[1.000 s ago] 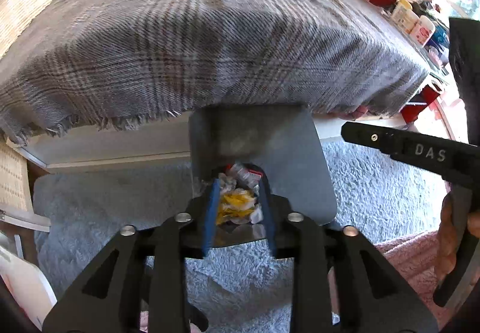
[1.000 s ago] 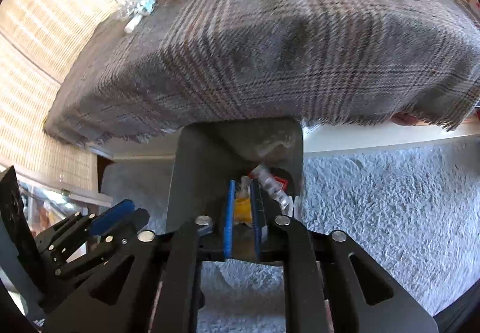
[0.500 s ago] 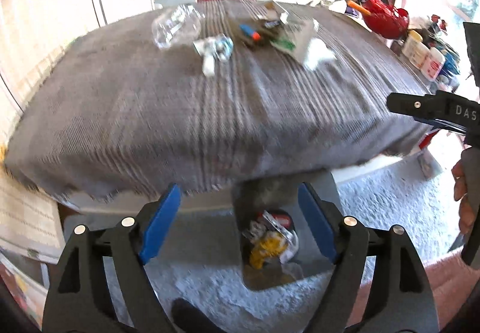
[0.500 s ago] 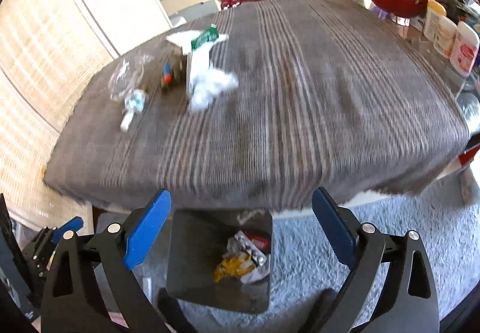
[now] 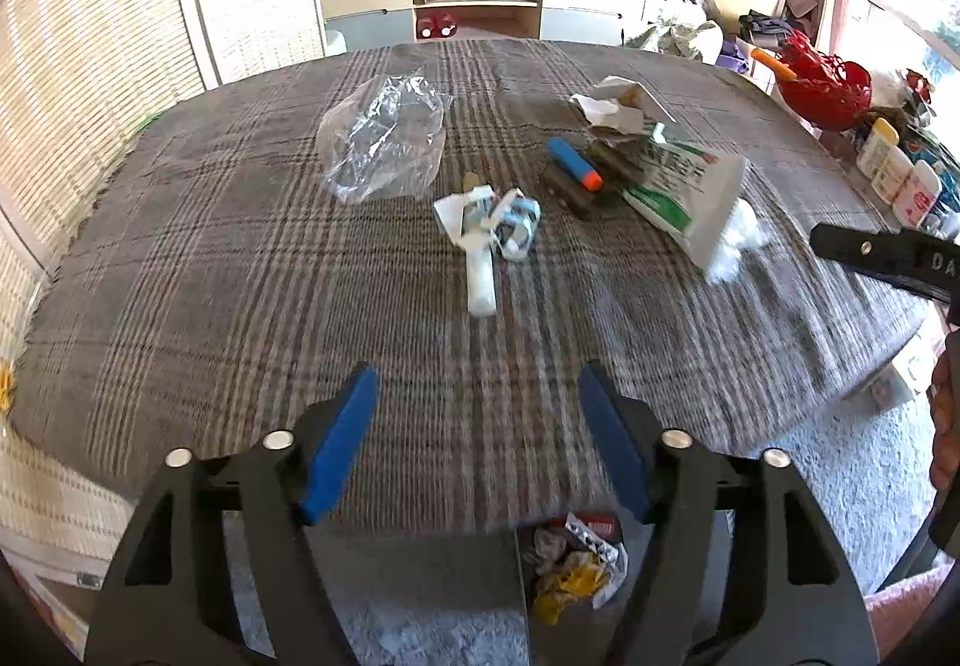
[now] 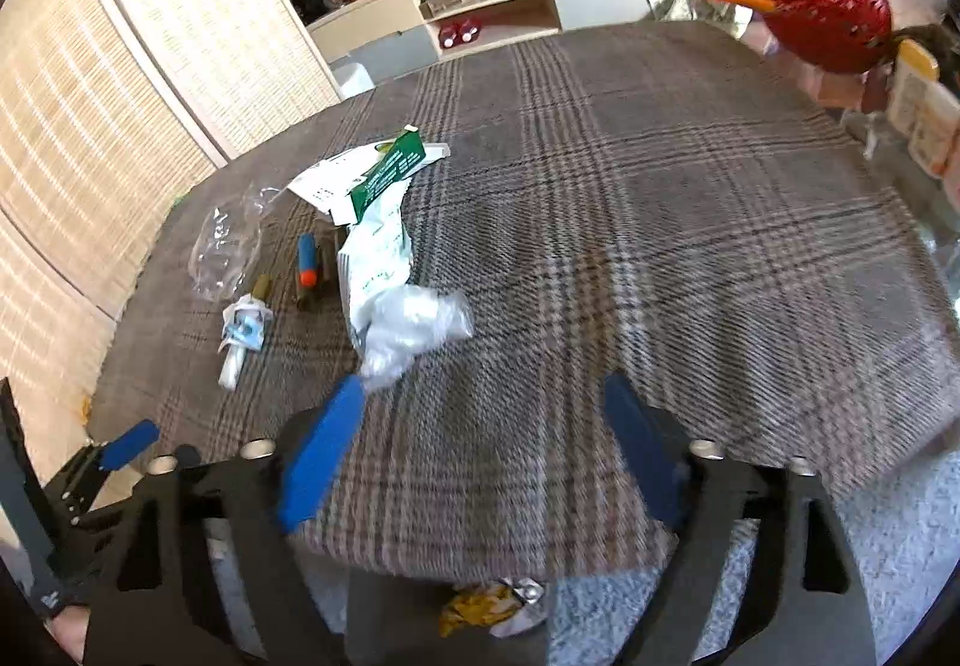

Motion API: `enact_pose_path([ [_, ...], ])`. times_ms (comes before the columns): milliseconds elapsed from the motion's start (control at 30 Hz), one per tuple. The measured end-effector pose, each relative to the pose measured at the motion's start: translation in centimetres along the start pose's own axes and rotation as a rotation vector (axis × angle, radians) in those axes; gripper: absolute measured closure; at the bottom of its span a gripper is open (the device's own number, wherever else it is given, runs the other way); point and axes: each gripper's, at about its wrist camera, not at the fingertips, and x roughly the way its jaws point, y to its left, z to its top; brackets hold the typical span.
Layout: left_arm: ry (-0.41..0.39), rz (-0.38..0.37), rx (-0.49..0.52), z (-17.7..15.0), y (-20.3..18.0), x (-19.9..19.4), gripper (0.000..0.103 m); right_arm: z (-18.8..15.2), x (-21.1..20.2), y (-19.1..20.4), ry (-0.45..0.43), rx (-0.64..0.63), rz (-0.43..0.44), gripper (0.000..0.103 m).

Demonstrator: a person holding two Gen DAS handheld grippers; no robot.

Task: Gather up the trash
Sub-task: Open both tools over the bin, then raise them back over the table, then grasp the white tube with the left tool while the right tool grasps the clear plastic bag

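Observation:
Trash lies on the plaid tablecloth (image 5: 240,270): a clear plastic bag (image 5: 384,138), a white and blue wrapper (image 5: 492,228), a blue foam dart (image 5: 573,163), a green and white packet (image 5: 684,186) and torn white paper (image 5: 612,105). My left gripper (image 5: 477,444) is open and empty above the table's near edge. My right gripper (image 6: 480,456) is open and empty, near crumpled clear plastic (image 6: 414,330). The grey bin (image 5: 480,594) on the floor below holds yellow and white trash (image 5: 570,564). The green packet (image 6: 378,246) and the bin's contents (image 6: 492,606) also show in the right wrist view.
A red basket (image 5: 822,84) and several white bottles (image 5: 900,174) stand at the table's right side. A low shelf unit (image 5: 480,6) is behind the table. A wicker screen (image 5: 78,66) is on the left. Grey carpet (image 6: 870,546) lies below.
Both grippers have opened wide and risen from the bin to above the table edge. The trash they held now lies in the bin.

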Motion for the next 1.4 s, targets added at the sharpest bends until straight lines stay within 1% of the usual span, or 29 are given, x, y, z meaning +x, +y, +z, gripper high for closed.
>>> enact_pose_path([
  [67,-0.007,-0.006,-0.006,0.6,0.1,0.7,0.044,0.4,0.9,0.2,0.005,0.0,0.01,0.035],
  [167,-0.009,-0.012,-0.019,1.5,0.4,1.7,0.053,0.9,2.0,0.5,0.009,0.005,0.029,0.038],
  [233,-0.005,-0.018,-0.03,1.9,0.6,2.3,0.061,1.3,2.5,0.6,0.014,0.004,0.036,0.039],
  [500,0.026,-0.024,-0.024,2.8,0.5,4.6,0.062,1.7,4.3,1.5,0.042,-0.007,0.053,0.039],
  [567,0.033,-0.025,-0.016,2.8,0.4,4.9,0.066,1.6,4.7,1.7,0.049,-0.012,0.056,0.039],
  [667,0.047,-0.043,-0.013,2.8,0.6,5.7,0.075,1.5,5.5,2.1,0.065,-0.028,0.057,0.045],
  [700,0.039,-0.041,-0.009,2.8,0.6,5.8,0.077,1.5,5.8,2.2,0.065,-0.032,0.057,0.046],
  [733,0.037,-0.04,-0.007,2.9,0.6,5.9,0.081,1.5,5.8,2.4,0.059,-0.039,0.053,0.051],
  [767,0.035,-0.043,-0.007,3.0,0.7,6.0,0.084,1.6,5.9,2.6,0.058,-0.051,0.052,0.062],
  [800,0.035,-0.048,-0.009,3.0,0.8,6.0,0.091,1.6,5.9,2.7,0.062,-0.055,0.064,0.066],
  [833,0.035,-0.049,-0.01,3.1,0.8,6.1,0.092,1.5,5.9,2.9,0.063,-0.06,0.067,0.072],
  [967,0.028,-0.044,0.013,2.7,0.9,5.8,0.092,1.1,5.6,3.6,0.052,-0.104,0.034,0.077],
  [1033,0.029,-0.037,0.021,2.2,0.9,5.4,0.092,0.9,4.9,3.7,0.044,-0.114,0.024,0.078],
  [1133,0.034,-0.031,0.03,1.1,1.0,4.5,0.092,0.3,3.3,3.7,0.02,-0.144,-0.027,0.078],
  [1200,0.036,-0.026,0.031,0.3,1.1,3.9,0.092,-0.1,2.5,3.4,0.013,-0.154,-0.041,0.078],
  [1267,0.04,-0.025,0.032,-0.7,1.1,3.1,0.092,-0.8,1.8,3.1,0.013,-0.156,-0.042,0.078],
  [1400,0.054,-0.039,0.025,-2.2,0.5,1.7,0.092,-2.5,0.1,2.5,0.012,-0.136,-0.017,0.078],
])
